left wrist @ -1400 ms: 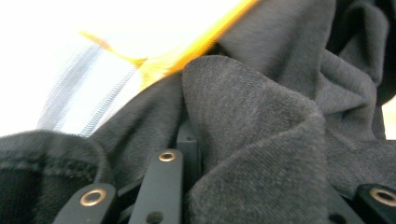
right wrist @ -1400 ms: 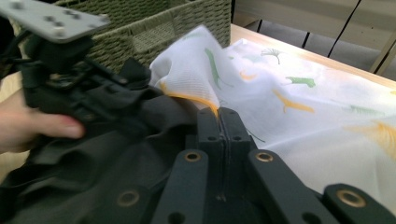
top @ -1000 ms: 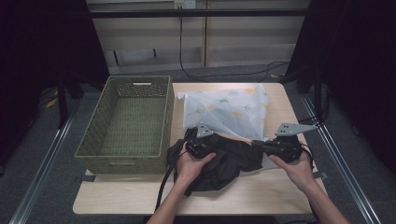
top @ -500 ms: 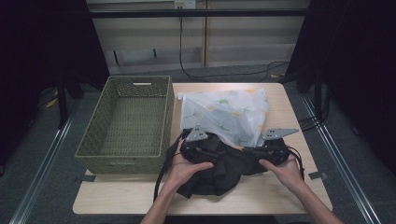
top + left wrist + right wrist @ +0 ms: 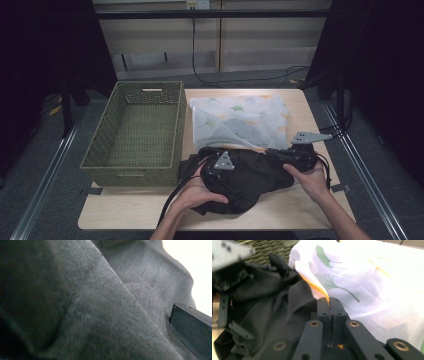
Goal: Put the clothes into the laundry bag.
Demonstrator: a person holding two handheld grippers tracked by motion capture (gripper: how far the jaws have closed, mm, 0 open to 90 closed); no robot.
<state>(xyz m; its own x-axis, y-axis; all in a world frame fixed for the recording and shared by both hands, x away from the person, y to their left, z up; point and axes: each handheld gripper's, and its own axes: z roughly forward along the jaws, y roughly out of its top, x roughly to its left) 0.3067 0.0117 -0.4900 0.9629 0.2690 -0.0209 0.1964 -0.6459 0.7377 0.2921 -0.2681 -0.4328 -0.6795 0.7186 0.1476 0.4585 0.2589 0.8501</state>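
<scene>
The right tongs [image 5: 331, 305] pinch the white leaf-print cloth [image 5: 372, 282] beside the black garment [image 5: 279, 312].

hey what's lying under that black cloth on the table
Along its far edge the black cloth overlaps the white leaf-print cloth; elsewhere it rests on the table. Anything else beneath it is covered.

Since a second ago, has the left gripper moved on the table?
Yes. In the high view the left gripper has come toward the table's near edge, away from the white leaf-print cloth, over the black garment; its jaws have just been opening.
</scene>
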